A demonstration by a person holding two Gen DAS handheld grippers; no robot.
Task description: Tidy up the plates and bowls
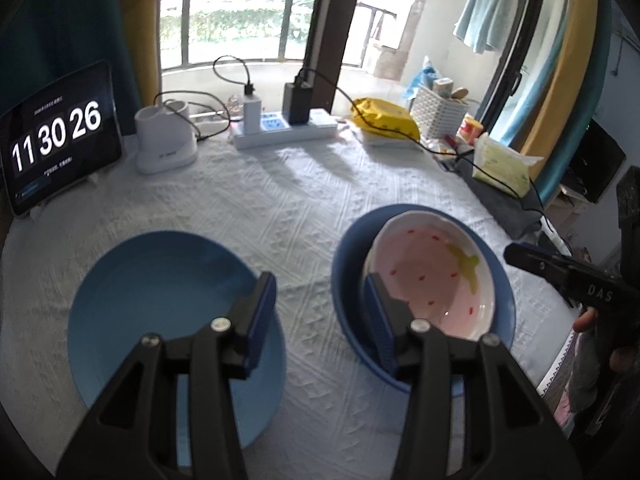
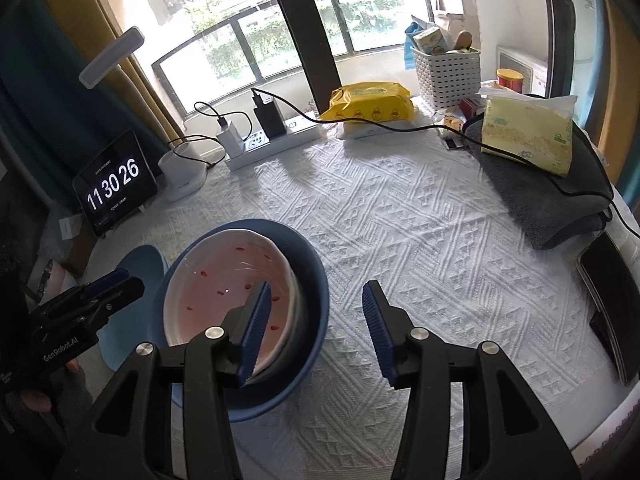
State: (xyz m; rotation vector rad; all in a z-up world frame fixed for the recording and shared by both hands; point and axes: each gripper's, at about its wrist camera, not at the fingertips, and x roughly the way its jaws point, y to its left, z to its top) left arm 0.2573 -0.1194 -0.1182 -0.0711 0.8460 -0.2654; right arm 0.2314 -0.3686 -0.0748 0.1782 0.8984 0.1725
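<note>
A light blue plate lies on the white tablecloth at the left. To its right stands a dark blue bowl with a white and pink strawberry-pattern bowl tilted inside it. My left gripper is open and empty, above the gap between plate and bowls. My right gripper is open and empty, its left finger over the pink bowl in the dark blue bowl. The plate shows partly behind the left gripper.
A tablet clock, a white charger stand, a power strip, a yellow wipes pack, a white basket, a tissue pack on a grey towel and a black phone ring the table.
</note>
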